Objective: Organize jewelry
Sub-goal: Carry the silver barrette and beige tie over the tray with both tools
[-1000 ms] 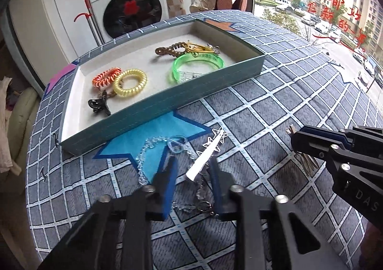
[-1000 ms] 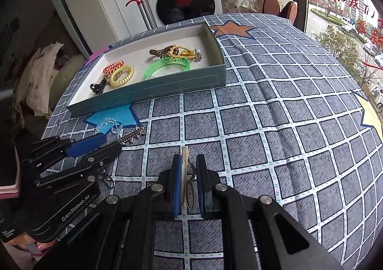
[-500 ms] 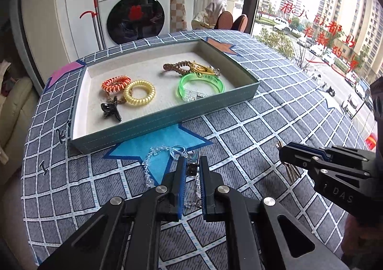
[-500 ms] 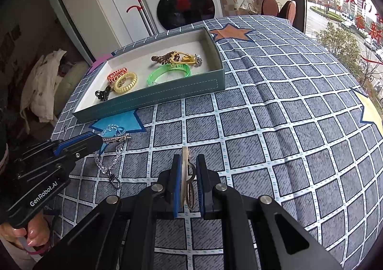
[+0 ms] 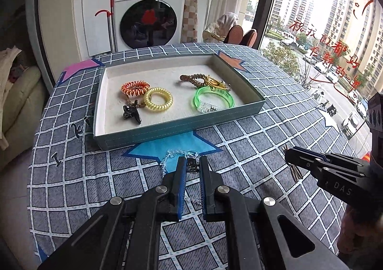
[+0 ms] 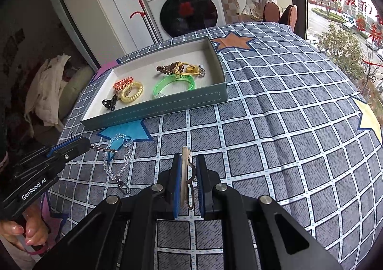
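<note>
Tablecloth [image 5: 251,148] in grey check with coloured stars fills both views, and on it in the upper middle of the frame lies a teal tray [image 5: 182,126] holding a green bangle [image 5: 213,100], a yellow coil hair tie [image 5: 158,99], an orange coil tie [image 5: 135,87], a brown coil tie [image 5: 194,79] and a black claw clip [image 5: 131,114]. At lower centre of the left wrist view, the left gripper [image 5: 192,166] is closed on the metal end of a clear bead chain [image 6: 119,157] trailing over the blue star. At lower centre of its own view, the right gripper [image 6: 187,162] is closed on a thin metal hair clip [image 6: 185,169].
</note>
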A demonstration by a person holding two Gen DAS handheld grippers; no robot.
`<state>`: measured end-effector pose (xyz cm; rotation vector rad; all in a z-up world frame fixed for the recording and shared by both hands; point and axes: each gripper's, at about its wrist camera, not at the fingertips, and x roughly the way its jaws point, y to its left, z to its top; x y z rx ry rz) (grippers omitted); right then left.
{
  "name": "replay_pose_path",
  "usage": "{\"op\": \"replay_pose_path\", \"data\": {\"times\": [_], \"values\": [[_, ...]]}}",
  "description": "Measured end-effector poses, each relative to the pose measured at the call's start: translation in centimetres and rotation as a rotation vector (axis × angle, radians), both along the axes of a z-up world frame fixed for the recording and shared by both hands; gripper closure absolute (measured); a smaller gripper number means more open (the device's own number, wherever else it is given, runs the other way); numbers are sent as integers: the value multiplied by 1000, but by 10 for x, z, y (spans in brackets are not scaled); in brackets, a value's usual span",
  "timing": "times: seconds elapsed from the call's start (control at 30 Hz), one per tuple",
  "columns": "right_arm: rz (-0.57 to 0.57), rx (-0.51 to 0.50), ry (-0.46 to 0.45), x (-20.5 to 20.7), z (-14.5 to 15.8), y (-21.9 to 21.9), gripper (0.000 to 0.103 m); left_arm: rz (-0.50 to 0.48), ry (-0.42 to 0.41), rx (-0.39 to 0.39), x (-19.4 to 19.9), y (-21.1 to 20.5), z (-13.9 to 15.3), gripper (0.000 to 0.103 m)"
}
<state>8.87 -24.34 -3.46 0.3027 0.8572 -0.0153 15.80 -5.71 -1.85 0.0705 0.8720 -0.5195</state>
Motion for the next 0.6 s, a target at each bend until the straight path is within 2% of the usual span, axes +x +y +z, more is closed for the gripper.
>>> {"op": "replay_pose_path", "data": {"times": [0.6], "values": [[46,-13,-26,24,23,8,90,50,-32,-49,20,9,19,72]]}}
